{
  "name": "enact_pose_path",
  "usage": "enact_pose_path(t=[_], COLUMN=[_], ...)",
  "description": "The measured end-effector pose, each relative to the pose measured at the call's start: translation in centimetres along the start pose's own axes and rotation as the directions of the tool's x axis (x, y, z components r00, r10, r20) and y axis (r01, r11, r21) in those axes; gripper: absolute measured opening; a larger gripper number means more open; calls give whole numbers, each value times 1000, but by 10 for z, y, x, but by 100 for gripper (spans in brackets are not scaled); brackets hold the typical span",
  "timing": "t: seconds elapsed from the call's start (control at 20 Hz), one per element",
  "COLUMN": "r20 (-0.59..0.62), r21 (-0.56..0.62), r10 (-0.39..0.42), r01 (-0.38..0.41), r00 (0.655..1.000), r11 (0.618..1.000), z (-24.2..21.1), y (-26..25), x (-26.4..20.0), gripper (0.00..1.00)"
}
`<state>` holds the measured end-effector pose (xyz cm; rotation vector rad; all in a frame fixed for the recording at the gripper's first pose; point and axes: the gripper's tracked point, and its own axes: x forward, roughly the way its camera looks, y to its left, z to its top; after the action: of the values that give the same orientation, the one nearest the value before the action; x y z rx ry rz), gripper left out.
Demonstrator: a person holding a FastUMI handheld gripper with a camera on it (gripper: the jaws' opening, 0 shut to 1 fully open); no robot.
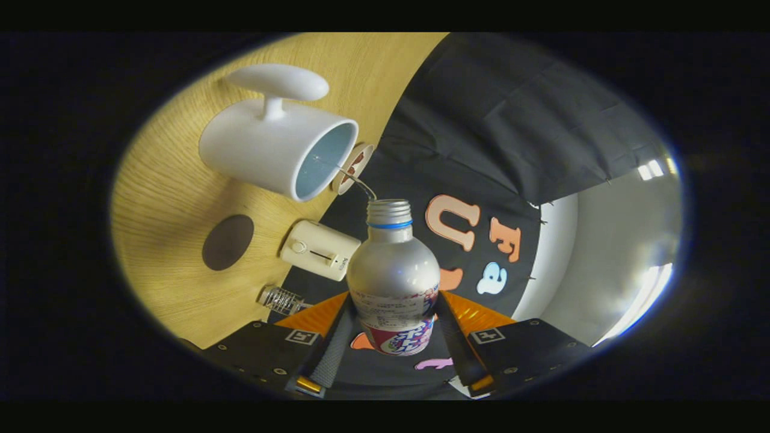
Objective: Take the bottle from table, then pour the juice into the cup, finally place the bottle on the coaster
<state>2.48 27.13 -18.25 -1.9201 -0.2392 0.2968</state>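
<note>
While clamped in the hand-held gripper (394,328), bottle (394,276) (uncapped) streams into cup (274,150).

One bottle (394,273), silver with its cap off, is held between the two fingers of one gripper (394,337), both pressing its sides. One white cup (277,147) with one handle. One dark round coaster (227,242) on the one wooden bench (174,180). One cream boxy device (319,249). One small clear ribbed object (281,299). One small round item (354,167) behind the cup's rim
</note>
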Motion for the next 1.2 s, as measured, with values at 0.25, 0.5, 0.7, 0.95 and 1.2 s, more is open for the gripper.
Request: enact_pose_path(t=[0.25, 0.5, 0.7, 0.95, 1.2], r20=[2, 9, 4, 8, 25], r21=[-1, -3, 45, 164, 356], r10=[-4, -6, 11, 79, 142], r01=[4, 6, -12, -80, -141], r00=[1000, 1000, 1000, 997, 990], r11=[1000, 1000, 999, 983, 924], z=[1, 1, 3, 10, 19], y=[-2, -1, 5, 24, 25], x=[0, 2, 3, -1, -8], gripper=[76, 76, 76, 76, 76])
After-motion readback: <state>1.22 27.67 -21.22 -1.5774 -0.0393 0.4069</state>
